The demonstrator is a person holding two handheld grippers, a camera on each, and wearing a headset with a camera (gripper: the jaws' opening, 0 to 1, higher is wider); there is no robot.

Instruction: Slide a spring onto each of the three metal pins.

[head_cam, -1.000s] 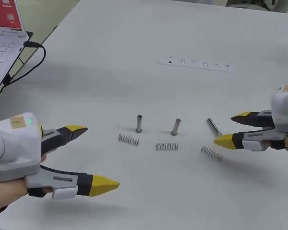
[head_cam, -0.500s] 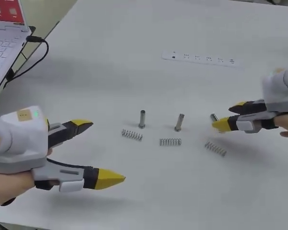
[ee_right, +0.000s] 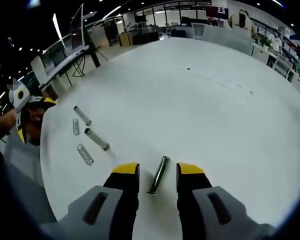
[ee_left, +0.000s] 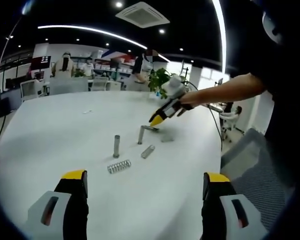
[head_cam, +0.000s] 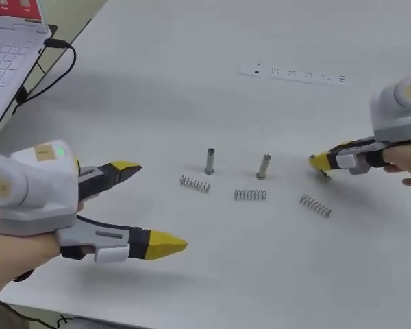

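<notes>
We hold the left gripper low over the near left part of the table. Its jaws are spread wide, with nothing between them.

The right gripper is at the right end of the row of parts. In the head view its yellow tips point down at the right pin and cover most of it. In the right gripper view this pin lies flat on the table between the two jaws. The jaws stand a little apart, and a narrow gap shows on each side of the pin, so we read it as flanked, not pinched.

The left pin and the middle pin stand upright, apart from each other.

All three springs lie flat on the table, each just on our side of a pin and touching none:
- left spring, near the left pin
- middle spring, near the middle pin
- right spring, just below the right gripper's tips

A power strip lies well beyond the pins. A laptop sits at the far left corner, with a black cable beside it.
</notes>
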